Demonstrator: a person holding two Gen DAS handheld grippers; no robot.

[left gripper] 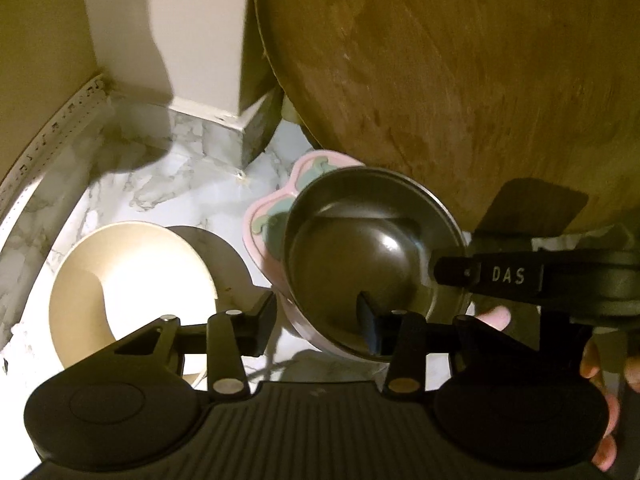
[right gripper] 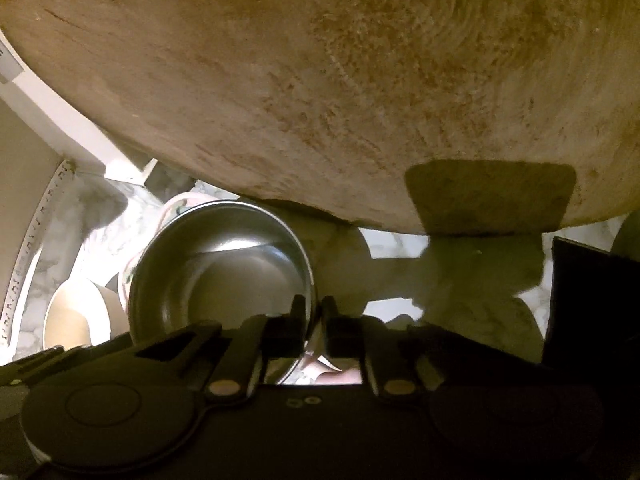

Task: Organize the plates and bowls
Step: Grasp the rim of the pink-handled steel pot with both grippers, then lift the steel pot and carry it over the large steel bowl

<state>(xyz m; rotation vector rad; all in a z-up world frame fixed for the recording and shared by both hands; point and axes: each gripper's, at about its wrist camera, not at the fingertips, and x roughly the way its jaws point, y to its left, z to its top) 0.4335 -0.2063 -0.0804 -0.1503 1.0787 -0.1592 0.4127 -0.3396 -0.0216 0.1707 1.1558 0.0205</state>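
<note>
On a marble-patterned counter [left gripper: 168, 184], a steel bowl [left gripper: 372, 256] sits tilted on top of a pink plate [left gripper: 260, 216] with green markings. Beside them to the left stands a cream bowl [left gripper: 120, 280]. Behind, a large round wooden board [left gripper: 460, 80] leans upright. The right gripper [right gripper: 314, 320] has its jaws closed together on the steel bowl's near rim. The left gripper [left gripper: 316, 320] has its jaws wide apart, one finger just inside the steel bowl, the other outside it near the cream bowl.

Silver bowl [left gripper: 372, 256], pink plate [left gripper: 264, 216], marble counter [left gripper: 168, 184]
</note>
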